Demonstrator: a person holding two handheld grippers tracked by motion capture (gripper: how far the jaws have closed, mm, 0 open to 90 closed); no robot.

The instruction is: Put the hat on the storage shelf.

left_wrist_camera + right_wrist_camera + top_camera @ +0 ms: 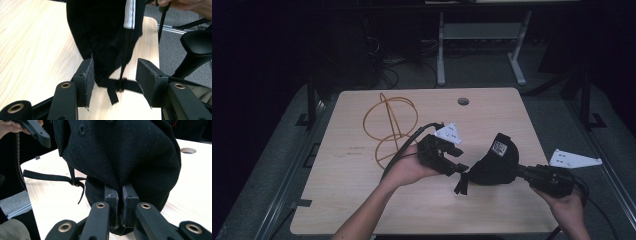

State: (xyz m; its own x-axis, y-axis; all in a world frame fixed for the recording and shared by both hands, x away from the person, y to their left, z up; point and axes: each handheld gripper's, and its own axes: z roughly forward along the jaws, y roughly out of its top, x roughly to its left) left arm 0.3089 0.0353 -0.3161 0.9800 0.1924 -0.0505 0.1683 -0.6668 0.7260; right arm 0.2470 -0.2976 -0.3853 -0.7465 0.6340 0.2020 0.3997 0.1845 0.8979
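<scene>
1. Near the bench's front right, a black cap is lifted off the wood, its adjuster strap hanging down at the back.
2. The right tool is clamped on the cap's fabric, jaws pressed together.
3. The left tool stands wide, its jaws either side of the strap, apparently not gripping.
4. A yellow cable lies coiled on the bench, well apart to the left.

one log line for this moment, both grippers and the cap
right gripper: shut on black cap | left gripper: open around cap strap | orange cable: coiled on table
</scene>
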